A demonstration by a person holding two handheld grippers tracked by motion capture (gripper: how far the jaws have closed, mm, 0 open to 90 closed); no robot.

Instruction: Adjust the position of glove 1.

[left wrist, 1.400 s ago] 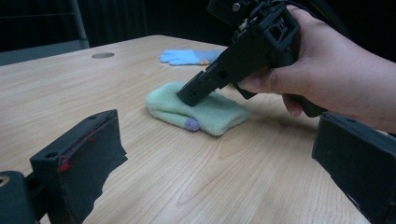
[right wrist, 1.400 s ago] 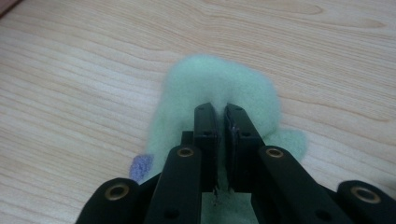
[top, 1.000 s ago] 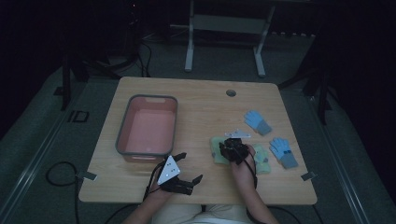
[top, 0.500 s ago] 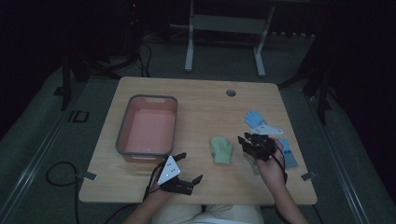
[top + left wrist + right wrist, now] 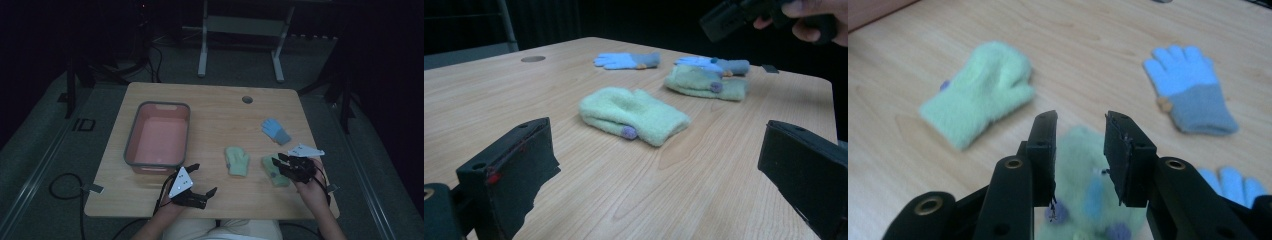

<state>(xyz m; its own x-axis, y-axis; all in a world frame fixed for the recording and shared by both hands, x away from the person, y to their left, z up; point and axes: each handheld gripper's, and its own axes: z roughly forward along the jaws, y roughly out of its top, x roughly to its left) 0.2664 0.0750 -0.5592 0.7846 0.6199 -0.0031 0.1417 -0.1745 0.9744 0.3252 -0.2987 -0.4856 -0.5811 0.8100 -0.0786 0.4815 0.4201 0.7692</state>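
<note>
Two pale green mittens lie on the wooden table [image 5: 210, 115]. One mitten [image 5: 237, 161] [image 5: 634, 115] [image 5: 978, 90] lies alone in the middle. My right gripper [image 5: 284, 164] [image 5: 1080, 120] hovers over the second green mitten [image 5: 272, 176] [image 5: 704, 82] [image 5: 1080, 150]; its jaws stand a little apart with nothing between them. A blue glove [image 5: 275, 130] [image 5: 626, 60] [image 5: 1188, 90] lies farther back, and a second blue glove [image 5: 714, 64] [image 5: 1233, 182] lies beside the right gripper. My left gripper [image 5: 202, 179] [image 5: 656, 140] rests near the front edge, open wide and holding nothing.
A grey-rimmed pink bin [image 5: 132, 145] stands on the left half of the table, just beyond the left gripper. A round cable hole [image 5: 247, 99] sits near the far edge. Dark floor, cables and a metal stand surround the table.
My right gripper has moved to the right, from over the middle green mitten to over the second one. The middle mitten now lies uncovered. The left gripper has stayed put.
</note>
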